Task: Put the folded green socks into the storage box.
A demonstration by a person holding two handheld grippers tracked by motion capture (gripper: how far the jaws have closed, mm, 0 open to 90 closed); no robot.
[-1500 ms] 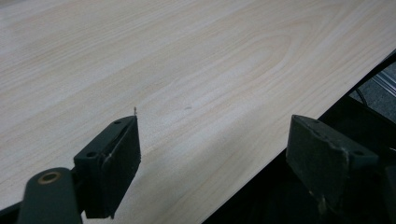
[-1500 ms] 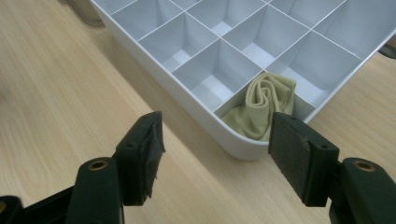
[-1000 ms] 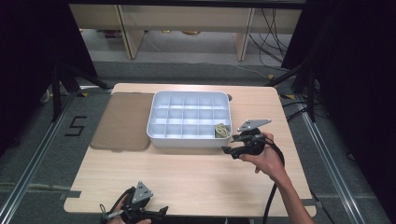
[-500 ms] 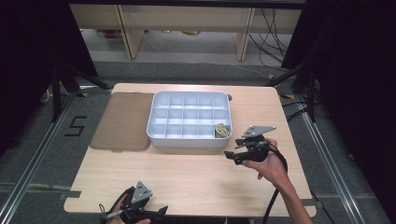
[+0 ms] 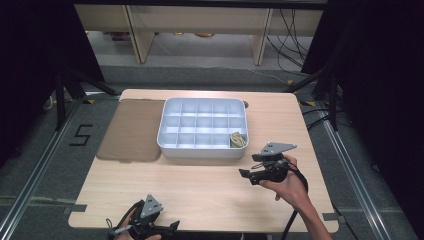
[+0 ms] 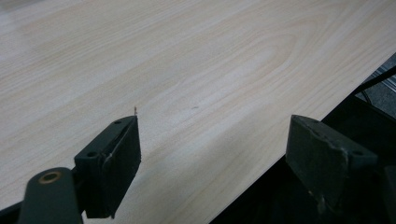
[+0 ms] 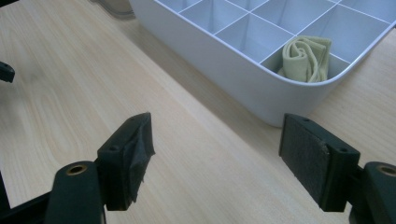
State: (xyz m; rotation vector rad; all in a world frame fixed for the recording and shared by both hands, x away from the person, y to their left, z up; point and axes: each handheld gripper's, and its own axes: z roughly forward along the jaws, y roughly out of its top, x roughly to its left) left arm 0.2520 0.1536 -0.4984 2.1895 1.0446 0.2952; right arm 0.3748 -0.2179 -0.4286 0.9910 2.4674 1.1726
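A lab recording bay (black curtains (image 5: 30, 75), taped floor number (image 5: 80, 135), loose cables (image 5: 292, 30)).

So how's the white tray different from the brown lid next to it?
The tray is white, deep and split into compartments, one holding a folded cloth; the lid is brown, flat and bare. The tray sits mid-table; the lid lies at its left. Both are rounded rectangles lying flat on the table.

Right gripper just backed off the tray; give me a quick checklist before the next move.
1. Folded cloth sits inside the tray's near right corner compartment: ok.
2. Right gripper empty, jaws just opened wide: ok.
3. Right gripper apart from the tray wall: ok.
4. Left gripper open, nothing between its jaws: ok.
5. Brown lid lies flat beside the tray: ok.
6. Other compartments empty: ok in the high view.
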